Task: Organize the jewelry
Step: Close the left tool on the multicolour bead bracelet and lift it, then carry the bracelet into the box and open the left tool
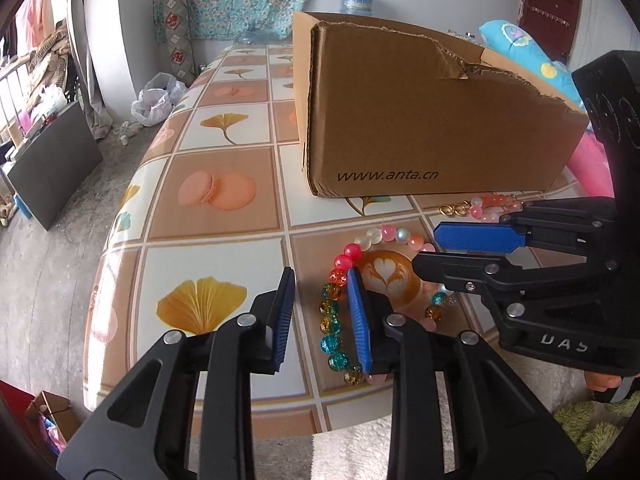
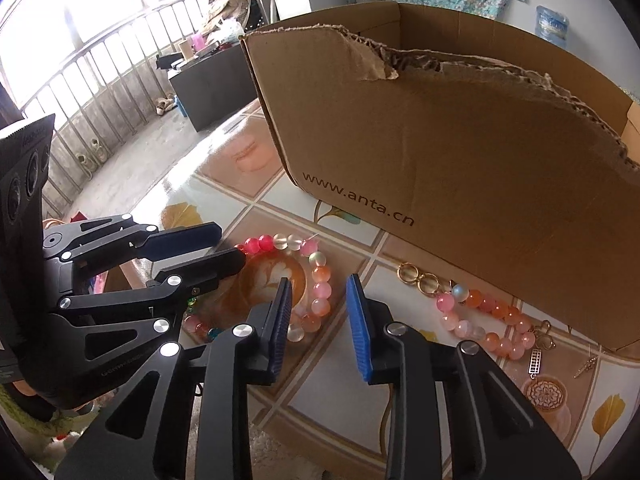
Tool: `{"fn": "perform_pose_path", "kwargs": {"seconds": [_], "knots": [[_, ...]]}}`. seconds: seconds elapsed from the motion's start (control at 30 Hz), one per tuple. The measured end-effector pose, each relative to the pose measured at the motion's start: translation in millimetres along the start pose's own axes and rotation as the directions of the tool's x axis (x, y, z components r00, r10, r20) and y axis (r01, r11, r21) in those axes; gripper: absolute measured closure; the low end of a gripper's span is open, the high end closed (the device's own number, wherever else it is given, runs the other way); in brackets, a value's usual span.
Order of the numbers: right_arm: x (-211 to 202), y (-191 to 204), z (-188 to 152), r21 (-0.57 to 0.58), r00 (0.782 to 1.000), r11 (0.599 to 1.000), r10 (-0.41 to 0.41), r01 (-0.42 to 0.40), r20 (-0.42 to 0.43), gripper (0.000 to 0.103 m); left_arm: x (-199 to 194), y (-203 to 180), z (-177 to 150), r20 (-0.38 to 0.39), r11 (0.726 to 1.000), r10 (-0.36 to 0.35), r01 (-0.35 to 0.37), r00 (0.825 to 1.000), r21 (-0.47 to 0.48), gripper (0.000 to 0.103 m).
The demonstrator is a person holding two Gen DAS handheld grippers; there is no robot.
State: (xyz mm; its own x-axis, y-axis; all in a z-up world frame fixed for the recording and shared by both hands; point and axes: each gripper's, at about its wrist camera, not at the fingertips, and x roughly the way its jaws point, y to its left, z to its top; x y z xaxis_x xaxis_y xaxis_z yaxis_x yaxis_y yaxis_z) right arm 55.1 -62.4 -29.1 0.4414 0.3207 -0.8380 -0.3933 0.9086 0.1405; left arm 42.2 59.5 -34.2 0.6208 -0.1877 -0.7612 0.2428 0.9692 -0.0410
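A bracelet of red, pink, clear, teal and amber beads (image 1: 332,322) (image 2: 320,288) lies in a ring on the tablecloth. My left gripper (image 1: 322,300) stands over its left side, open, with the teal and amber beads in the gap near the right pad. My right gripper (image 2: 320,292) is open over the pink side, beads between its pads and nearer the left one. Each gripper shows in the other's view: the right gripper (image 1: 426,246) and the left gripper (image 2: 230,246). A second pink and orange bracelet (image 2: 480,320) (image 1: 494,202) with gold rings (image 2: 418,278) lies by the box.
A torn cardboard box (image 1: 420,112) (image 2: 460,140) stands just behind the jewelry. Small metal charms (image 2: 536,360) lie at the right. The table (image 1: 224,248) drops off at its left and near edges. White fleecy cloth (image 1: 352,440) sits at the near edge.
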Motion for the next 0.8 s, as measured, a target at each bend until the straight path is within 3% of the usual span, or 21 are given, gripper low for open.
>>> {"fn": "perform_pose_path", "kwargs": {"seconds": [0.17, 0.3, 0.37, 0.6, 0.8], "knots": [[-1, 10, 1, -0.048, 0.999, 0.998, -0.049, 0.050, 0.009, 0.085, 3, -5, 3, -0.001, 0.998, 0.040, -0.040, 0.999, 0.041, 0.078], [-2, 10, 1, -0.045, 0.999, 0.998, -0.042, 0.042, 0.014, 0.093, 5, -3, 6, 0.002, 0.999, 0.042, -0.042, 0.999, 0.029, 0.091], [-4, 9, 1, -0.033, 1.000, 0.999, -0.023, 0.024, 0.017, 0.093, 4, 1, 7, 0.011, 1.000, 0.014, -0.014, 1.000, -0.003, 0.095], [-27, 3, -4, 0.003, 0.997, 1.000, 0.027, -0.027, 0.077, 0.093, -20, 10, 13, 0.074, 0.988, -0.098, 0.106, 0.992, -0.111, 0.095], [-81, 8, 7, -0.025, 0.980, 0.999, 0.025, -0.021, 0.199, 0.093, -73, 4, 27, 0.177, 0.982, -0.118, 0.141, 0.977, -0.124, 0.095]]}}
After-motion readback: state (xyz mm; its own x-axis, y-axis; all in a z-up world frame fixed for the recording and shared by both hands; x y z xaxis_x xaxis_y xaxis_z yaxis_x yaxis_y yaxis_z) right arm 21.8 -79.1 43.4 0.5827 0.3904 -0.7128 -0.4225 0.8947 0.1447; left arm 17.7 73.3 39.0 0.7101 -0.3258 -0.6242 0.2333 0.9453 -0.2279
